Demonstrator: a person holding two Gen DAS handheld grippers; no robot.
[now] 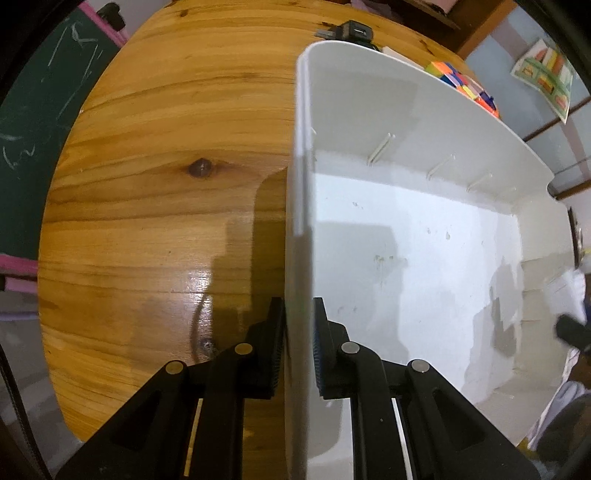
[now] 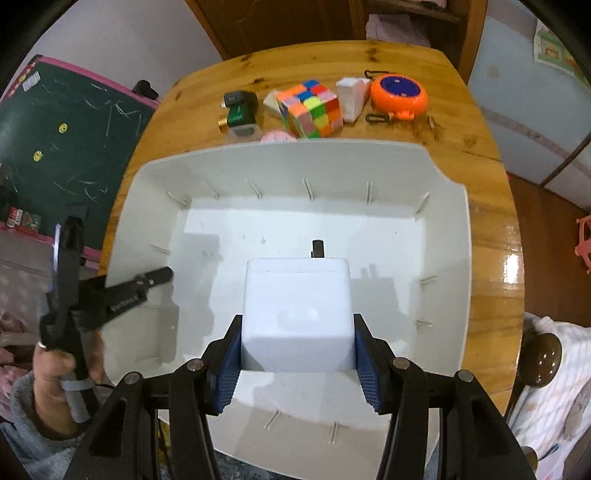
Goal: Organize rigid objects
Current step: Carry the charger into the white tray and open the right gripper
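Observation:
A large white plastic bin (image 2: 122,221) sits on the round wooden table (image 2: 480,140). My left gripper (image 1: 298,343) is shut on the bin's left wall (image 1: 299,184), one finger outside and one inside; it also shows at the left in the right wrist view (image 2: 110,295). My right gripper (image 2: 297,354) is shut on a white cube-shaped charger (image 2: 295,314) and holds it above the bin's floor. Behind the bin lie a green and black device (image 2: 240,110), a colourful puzzle cube (image 2: 310,109), a white wedge-shaped box (image 2: 352,98) and an orange round tape measure (image 2: 399,94).
A pink item (image 2: 277,137) lies half hidden behind the bin's far rim. A green chalkboard (image 2: 55,147) stands left of the table. A wooden cabinet (image 2: 295,22) is behind it. A chair with patterned cloth (image 2: 554,387) is at the right.

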